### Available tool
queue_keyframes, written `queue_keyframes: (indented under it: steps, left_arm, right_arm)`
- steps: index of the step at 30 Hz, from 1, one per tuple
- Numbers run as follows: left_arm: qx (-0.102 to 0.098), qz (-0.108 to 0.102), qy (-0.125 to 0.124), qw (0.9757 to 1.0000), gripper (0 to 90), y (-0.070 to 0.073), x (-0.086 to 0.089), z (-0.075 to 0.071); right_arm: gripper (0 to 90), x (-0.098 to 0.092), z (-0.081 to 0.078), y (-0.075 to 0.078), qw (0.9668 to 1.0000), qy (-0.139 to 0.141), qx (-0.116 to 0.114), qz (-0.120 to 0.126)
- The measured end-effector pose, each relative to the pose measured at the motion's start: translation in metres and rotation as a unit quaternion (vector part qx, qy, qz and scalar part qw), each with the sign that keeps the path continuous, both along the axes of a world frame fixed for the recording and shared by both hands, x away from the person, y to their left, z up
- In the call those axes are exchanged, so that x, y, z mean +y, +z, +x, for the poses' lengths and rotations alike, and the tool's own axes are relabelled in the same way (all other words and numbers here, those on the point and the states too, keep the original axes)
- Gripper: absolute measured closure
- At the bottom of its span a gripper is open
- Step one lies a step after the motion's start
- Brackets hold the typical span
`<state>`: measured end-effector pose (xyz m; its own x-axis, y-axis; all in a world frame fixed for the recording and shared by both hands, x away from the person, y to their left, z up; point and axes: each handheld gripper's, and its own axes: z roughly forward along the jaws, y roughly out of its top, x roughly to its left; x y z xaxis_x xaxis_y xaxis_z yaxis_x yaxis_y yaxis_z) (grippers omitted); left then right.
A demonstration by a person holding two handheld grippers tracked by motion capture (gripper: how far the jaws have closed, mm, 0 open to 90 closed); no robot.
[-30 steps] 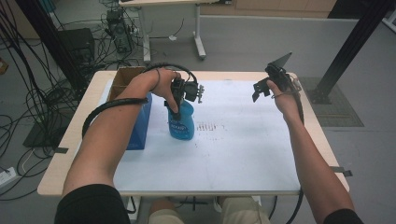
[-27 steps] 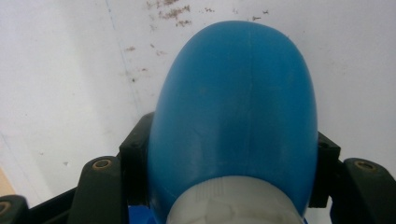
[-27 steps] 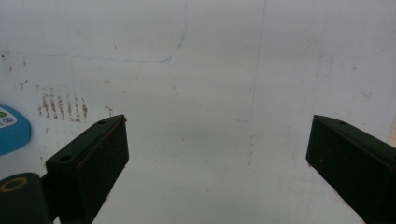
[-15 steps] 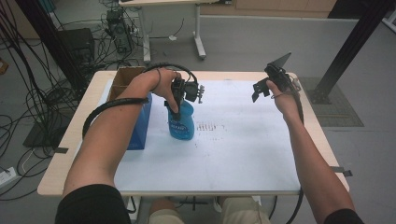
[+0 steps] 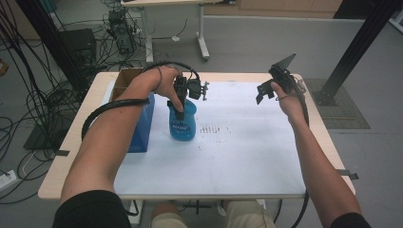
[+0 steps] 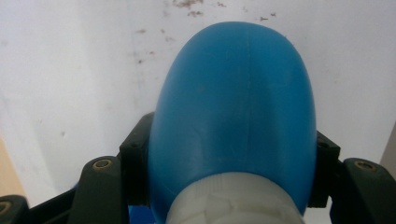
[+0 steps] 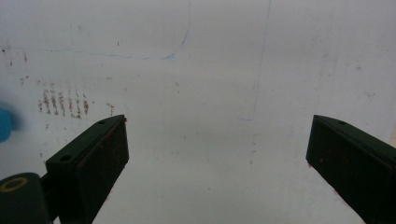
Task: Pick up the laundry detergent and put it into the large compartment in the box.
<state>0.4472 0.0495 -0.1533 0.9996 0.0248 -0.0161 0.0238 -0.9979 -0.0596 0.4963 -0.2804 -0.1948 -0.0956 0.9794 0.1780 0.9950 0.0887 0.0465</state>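
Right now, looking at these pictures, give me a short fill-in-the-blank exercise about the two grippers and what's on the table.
1. The left gripper is shut on a ____ bottle.
2. The right gripper has its jaws ____ with nothing between them.
3. The bottle stands on the ____ sheet that covers the table.
4. A blue box sits to the bottle's ____ in the high view.

Missing words: blue; open; white; left
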Motion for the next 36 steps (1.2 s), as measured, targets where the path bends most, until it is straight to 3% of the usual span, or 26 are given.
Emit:
queue_keyframes:
  steps: [3,7,11,18,21,25,26,27,31,34,36]
  left_arm:
    - [-0.004,-0.006,0.041,0.9992,37.4,0.019,0.0,0.001]
    - [-0.018,-0.005,0.074,0.9971,37.4,0.044,-0.003,-0.001]
    - [-0.036,-0.008,0.115,0.9927,37.5,0.071,-0.004,-0.004]
    - [-0.056,-0.005,0.185,0.9812,37.5,0.112,-0.003,-0.007]
    - [-0.069,-0.005,0.217,0.9738,37.6,0.129,-0.003,-0.01]
    - [-0.09,-0.01,0.27,0.9585,37.7,0.154,0.0,-0.014]
    - [-0.092,-0.01,0.277,0.9563,37.8,0.159,0.001,-0.014]
    - [-0.094,-0.013,0.291,0.952,37.7,0.164,0.003,-0.014]
    - [-0.103,-0.032,0.344,0.9328,37.7,0.182,0.015,-0.016]
    - [-0.109,-0.033,0.377,0.9191,37.7,0.194,0.021,-0.015]
    - [-0.112,-0.032,0.402,0.9081,37.7,0.201,0.025,-0.014]
  right_arm:
    - [5.7,0.001,-0.001,0.001,1.0,0.001,-0.001,0.0]
    - [5.7,0.003,-0.003,0.002,1.0,0.004,-0.003,0.0]
    - [5.7,0.003,-0.006,0.005,0.9999,0.008,-0.006,-0.004]
    - [5.7,0.0,-0.009,0.008,0.9999,0.01,-0.01,-0.002]
    - [5.7,-0.001,-0.01,0.009,0.9999,0.009,-0.011,0.0]
    - [5.7,-0.002,-0.011,0.01,0.9999,0.012,-0.012,0.004]
    - [5.7,-0.002,-0.011,0.01,0.9998,0.014,-0.012,0.005]
    - [5.7,-0.001,-0.012,0.011,0.9998,0.015,-0.013,0.004]
    - [5.7,0.001,-0.013,0.011,0.9997,0.018,-0.014,0.005]
    - [5.7,0.001,-0.015,0.012,0.9997,0.019,-0.017,0.006]
    - [5.7,0.0,-0.016,0.013,0.9996,0.02,-0.018,0.007]
